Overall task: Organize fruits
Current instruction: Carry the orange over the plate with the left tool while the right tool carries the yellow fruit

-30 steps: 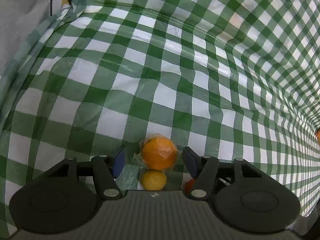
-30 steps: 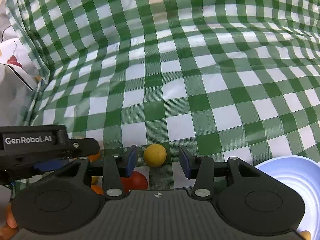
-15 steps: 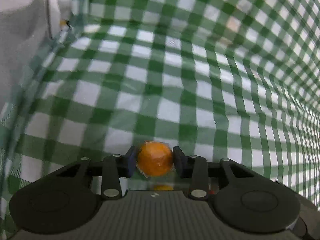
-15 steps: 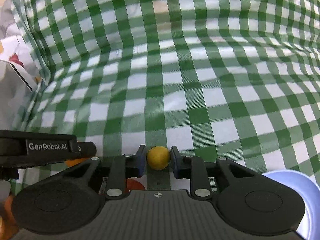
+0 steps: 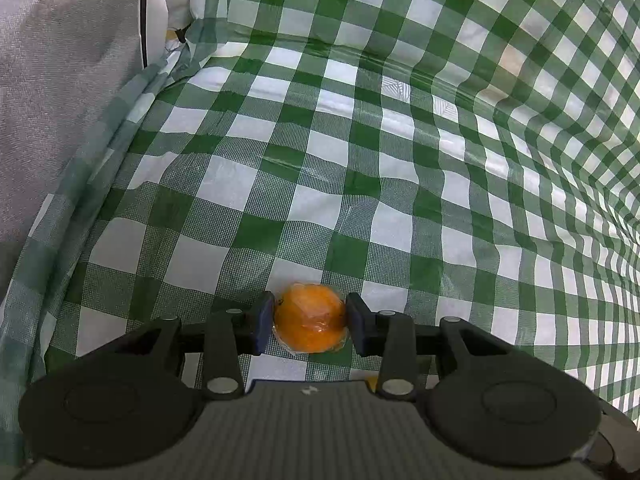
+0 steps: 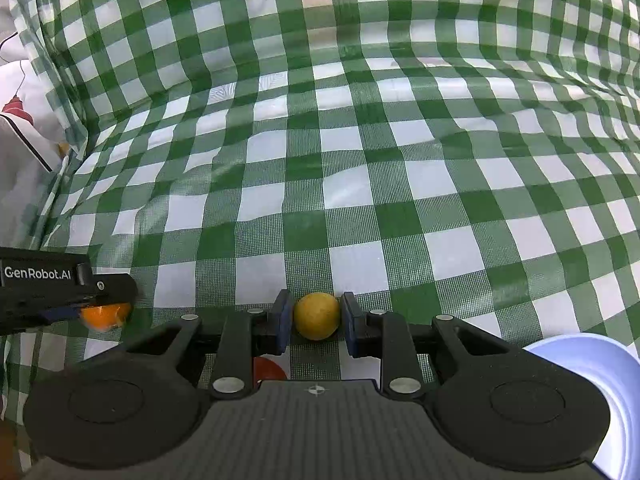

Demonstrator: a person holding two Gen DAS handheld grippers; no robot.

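left wrist view: sits low behind left tool (image 5: 309, 322), faces forward over checked cloth (image 5: 360, 160), very near | right wrist view: same low pose behind right tool (image 6: 316, 318) | shared: cloth; left tool (image 6: 60, 292) shows at right view's left edge

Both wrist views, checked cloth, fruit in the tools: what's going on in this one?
A person is sorting fruit with two handheld tools. The left tool is shut on a wrapped orange; the right tool is shut on a yellow fruit. Both fruits are held over the green checked cloth. A white bowl sits at the right, and a red fruit shows beneath the right tool.
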